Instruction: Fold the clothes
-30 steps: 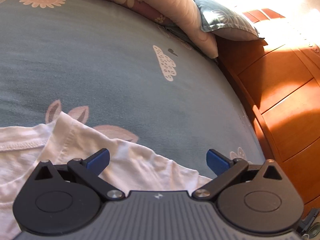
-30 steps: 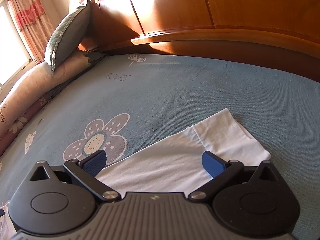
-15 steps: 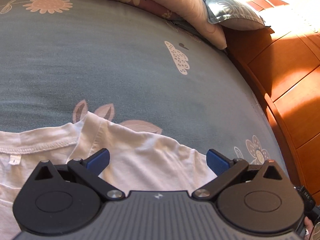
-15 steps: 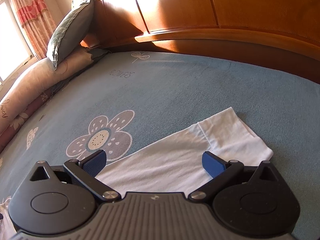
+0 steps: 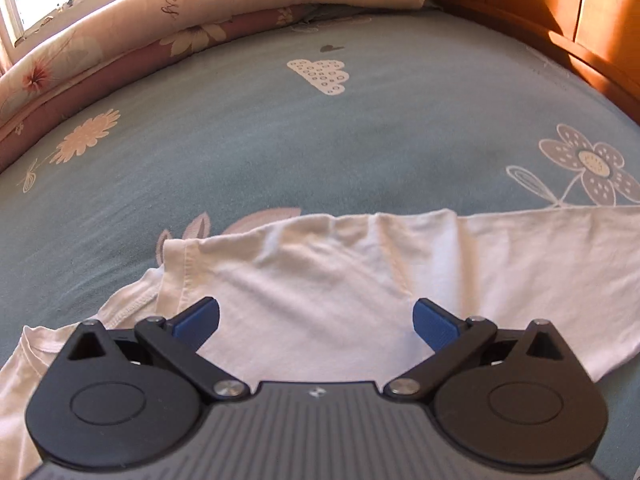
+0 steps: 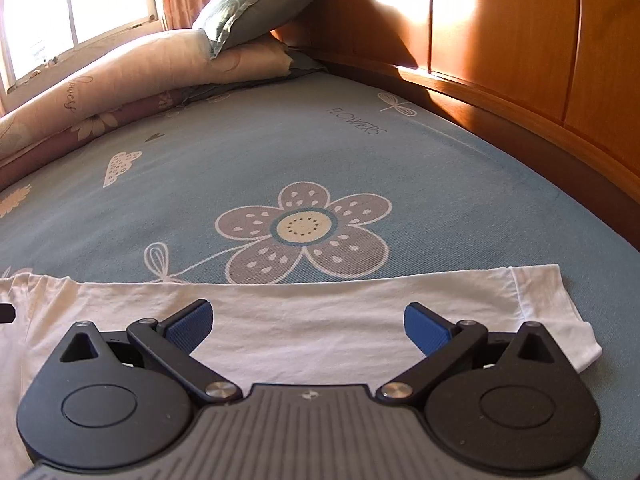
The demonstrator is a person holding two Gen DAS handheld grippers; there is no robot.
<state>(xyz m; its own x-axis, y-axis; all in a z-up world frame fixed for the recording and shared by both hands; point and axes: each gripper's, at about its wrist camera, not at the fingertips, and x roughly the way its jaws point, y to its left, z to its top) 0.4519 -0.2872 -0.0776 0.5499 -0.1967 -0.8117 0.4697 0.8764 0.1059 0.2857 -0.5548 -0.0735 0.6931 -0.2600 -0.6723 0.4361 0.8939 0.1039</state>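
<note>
Both tools gape above flat, lightly creased white T-shirt [image 5: 340,280].

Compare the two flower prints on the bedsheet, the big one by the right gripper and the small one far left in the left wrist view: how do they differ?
The big flower has five broad grey-mauve petals with pale drops, a cream dotted centre and a white outline; the small daisy is peach, with many thin petals and no outline. The big flower lies just beyond the white T-shirt; the small daisy lies near the folded quilt. Both have a stem drawn in thin pale lines.

Right claw [image 6: 308,326] gapes wide over white shirt [image 6: 320,320] on bedsheet [image 6: 240,168].
</note>
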